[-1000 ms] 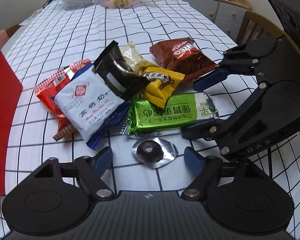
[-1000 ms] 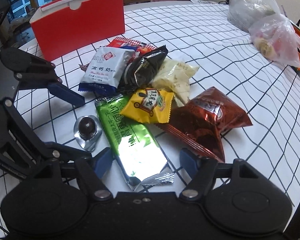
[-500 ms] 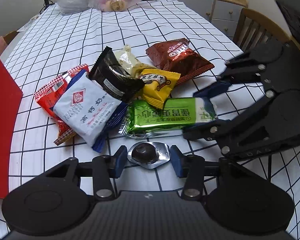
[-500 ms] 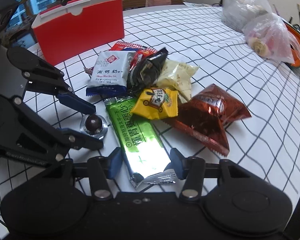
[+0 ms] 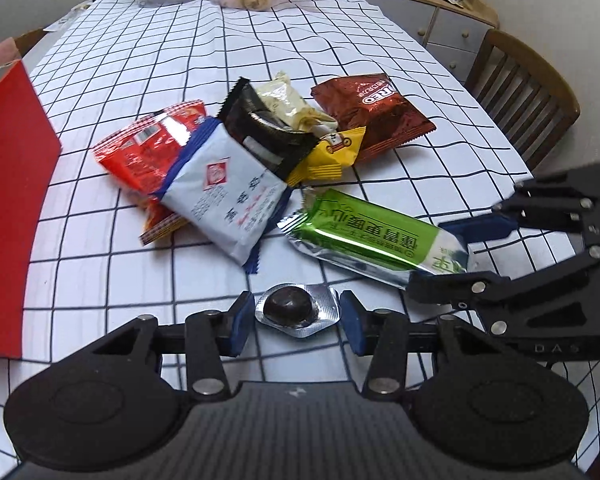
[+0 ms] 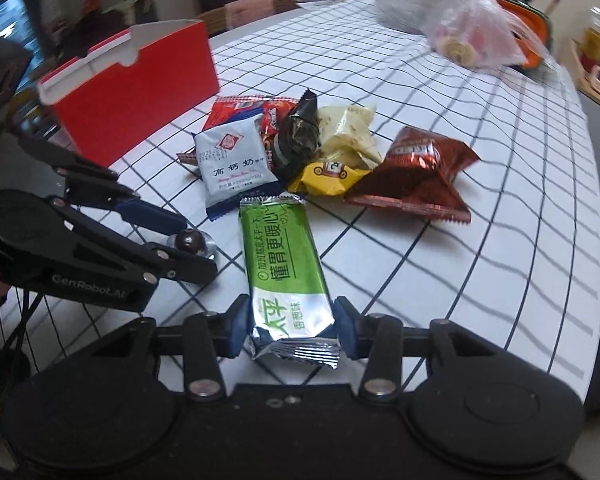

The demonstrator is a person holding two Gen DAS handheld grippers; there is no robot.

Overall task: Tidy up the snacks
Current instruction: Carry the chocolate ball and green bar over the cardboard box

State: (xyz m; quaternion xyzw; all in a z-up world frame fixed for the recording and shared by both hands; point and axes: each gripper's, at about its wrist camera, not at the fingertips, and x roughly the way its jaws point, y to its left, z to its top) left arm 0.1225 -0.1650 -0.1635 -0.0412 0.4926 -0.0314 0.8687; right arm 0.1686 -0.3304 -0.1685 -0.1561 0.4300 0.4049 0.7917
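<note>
Both grippers narrowed since earlier, left gripper [image 5: 296, 322] pinching foil chocolate [image 5: 296, 310], right gripper [image 6: 290, 330] clamping green cracker pack [image 6: 284, 256]

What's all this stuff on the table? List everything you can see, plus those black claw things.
Green cracker pack: one, green and silver, nearest, between the right fingers.
Foil-wrapped chocolate: one, silver and dark, between the left fingers.
White-blue milk biscuit pack: one, pile's left.
Red packet: one, under it.
Black packet: one, pile's middle.
Cream packet: one, behind.
Yellow packet: one, middle.
Brown Oreo packet: one, right.
Red box: one, left.
Plastic bags: two, far end.
Checked tablecloth: white, black lines.
Left gripper: black, blue pads.
Right gripper: same.
</note>
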